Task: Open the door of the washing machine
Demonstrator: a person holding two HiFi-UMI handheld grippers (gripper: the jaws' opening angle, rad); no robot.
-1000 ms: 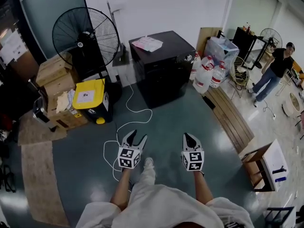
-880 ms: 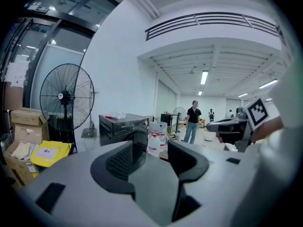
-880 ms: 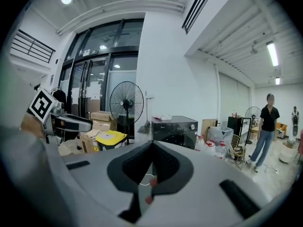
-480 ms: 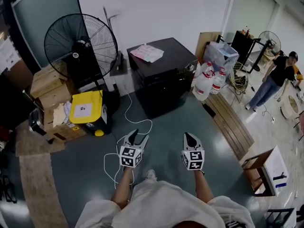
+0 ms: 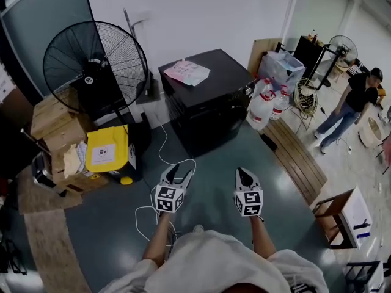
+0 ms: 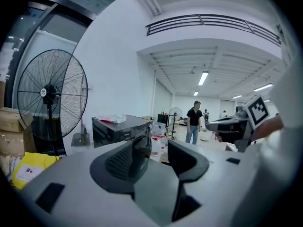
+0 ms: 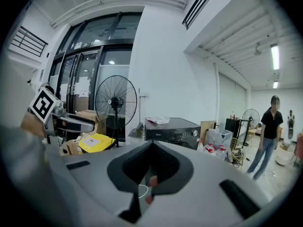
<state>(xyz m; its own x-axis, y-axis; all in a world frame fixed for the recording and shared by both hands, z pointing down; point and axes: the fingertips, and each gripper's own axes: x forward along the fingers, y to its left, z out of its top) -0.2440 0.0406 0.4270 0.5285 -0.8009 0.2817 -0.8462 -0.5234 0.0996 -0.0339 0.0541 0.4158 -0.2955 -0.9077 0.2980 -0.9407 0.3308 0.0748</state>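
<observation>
1. Furthest left, a tall black fan (image 5: 95, 66) stands by the wall. Stacked cardboard boxes (image 5: 54, 122) and a yellow bin (image 5: 107, 152) sit just beside it, and a white cable (image 5: 164, 154) trails over the floor toward the person's feet.
2. Next comes the left gripper (image 5: 177, 173). Its jaws stand spread with nothing between them, and its own view looks through the gap at the machine.
3. Centre, well apart from both grippers, sits the washing machine (image 5: 208, 102). It is a black box near the white wall with its front toward the person, and some pale papers (image 5: 186, 72) lie on its top.
4. The right gripper (image 5: 243, 174) is held level with the left one, its jaws pressed together and gripping nothing I can make out. Its view shows the control panel (image 7: 176, 130) along the top of the machine's front; the door below is hidden behind the gripper body.
5. Right of the machine stand white jugs (image 5: 266, 99), and farther off is a person (image 5: 351, 96).
6. As a judgement, the door is probably rigid, hinged and latched, so it should want a firm, steady pull rather than a light pinch — and it will swing on an arc, not come straight out. The place to take hold is the handle or recess at the rim opposite the hinge. Which side that is cannot be told from here, and closing the gap to the machine comes first.
</observation>
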